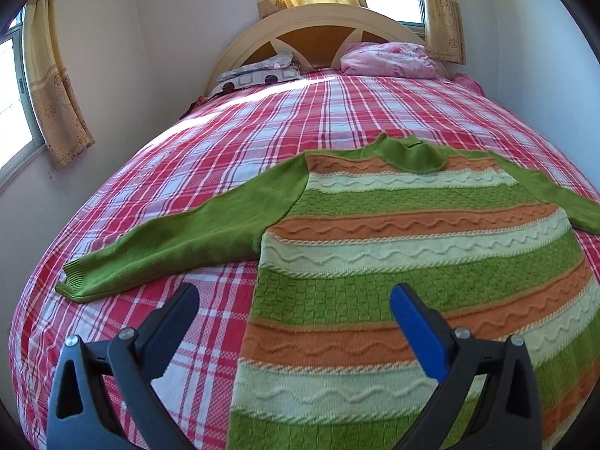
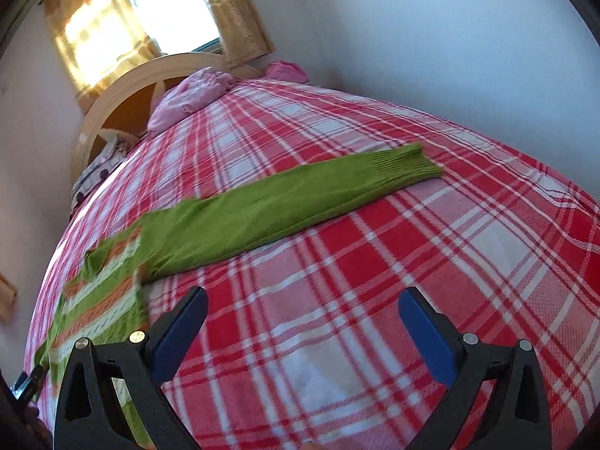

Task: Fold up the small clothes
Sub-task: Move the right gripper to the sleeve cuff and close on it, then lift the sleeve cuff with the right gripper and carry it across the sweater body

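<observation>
Right now the small knitted sweater with green, orange and cream stripes (image 1: pixel 393 255) lies flat and face-up on the red, white and pink plaid bedspread (image 1: pixel 232 142), its green collar (image 1: pixel 412 153) pointing toward 12 o'clock in the left wrist view and its body filling the 4 o'clock part of that frame. One plain green sleeve (image 1: pixel 180 240) stretches out toward 9 o'clock, ending in a ribbed cuff (image 1: pixel 75 285) near the bed's edge. In the right wrist view the other plain green sleeve (image 2: pixel 285 210) runs from about 9 o'clock up toward 1 o'clock, lying straight on the spread.

The left gripper (image 1: pixel 294 300) hangs above the sweater's side edge with its jaws wide apart and nothing between them; the right gripper (image 2: pixel 302 305) is likewise spread wide and empty, over bare plaid just beside the sleeve's armpit.

No fold appears to have been started. The risks, as I judge them: the knit is thick and stretchy, so a pinch taken too shallow may slip out mid-lift, while a pinch too deep may catch the bedspread as well and drag it up. Lifting one sleeve alone could tug the body askew, since the soft bed gives little grip. The left cuff lies close to the mattress edge and could slide off if dragged outward.

At 12 o'clock, well apart, sit a patterned pillow (image 1: pixel 258 73), a bundled pink quilt (image 1: pixel 390 60) and a cream arched headboard (image 1: pixel 318 18).
</observation>
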